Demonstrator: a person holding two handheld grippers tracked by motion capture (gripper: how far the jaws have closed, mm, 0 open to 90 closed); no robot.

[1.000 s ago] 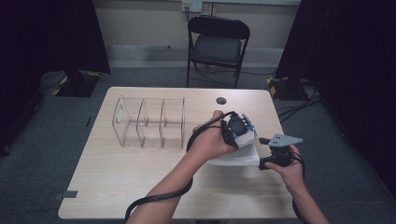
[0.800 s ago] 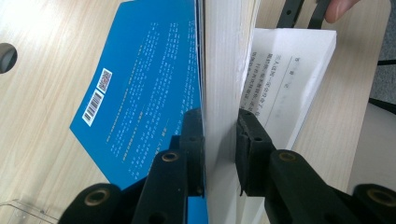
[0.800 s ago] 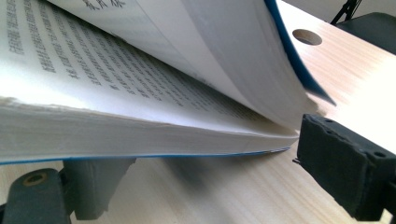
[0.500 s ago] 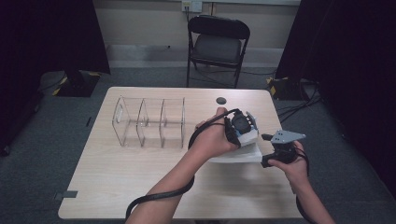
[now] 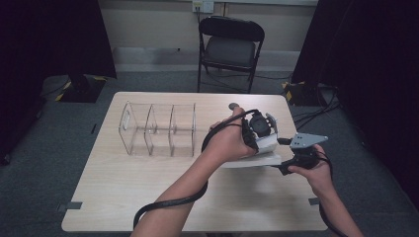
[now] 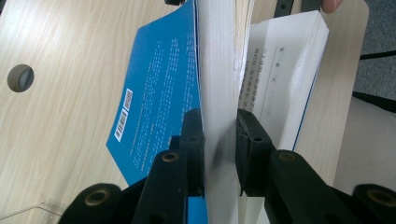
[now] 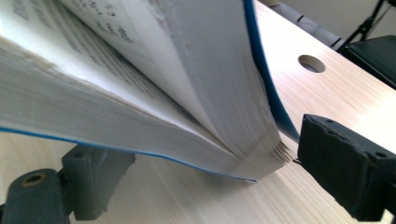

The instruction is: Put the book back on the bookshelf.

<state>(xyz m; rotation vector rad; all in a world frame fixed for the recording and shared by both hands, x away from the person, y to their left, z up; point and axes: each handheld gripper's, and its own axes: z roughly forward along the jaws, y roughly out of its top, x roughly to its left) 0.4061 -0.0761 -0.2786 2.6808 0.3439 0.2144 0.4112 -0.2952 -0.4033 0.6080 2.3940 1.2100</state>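
Pinching a thick sheaf of pages between its two black jaws, the left gripper (image 6: pixel 219 140) is holding part of a blue-covered book (image 6: pixel 154 93) upright, as the left gripper view shows: the blue back cover with its barcode is hanging to one side of the clamped pages, and the rest of the white page block (image 6: pixel 285 79) is lying open on the other side. In the high view the left gripper (image 5: pixel 259 126) is sitting over the book (image 5: pixel 252 160) at the right end of the light wooden table (image 5: pixel 148 192), with the person's left hand (image 5: pixel 230 143) wrapped around it and its cable trailing back along the forearm. The right gripper (image 5: pixel 289 160) is lying just beside the book's right edge, held by the right hand (image 5: pixel 314 170). In the right gripper view its jaws are standing spread, one on each side of the book's spine end (image 7: pixel 252 158), with a visible gap at each pad (image 7: pixel 343 163). A clear three-bay organiser (image 5: pixel 158 129) is standing well apart to the left, and a black folding chair (image 5: pixel 231 47) is standing beyond the table.
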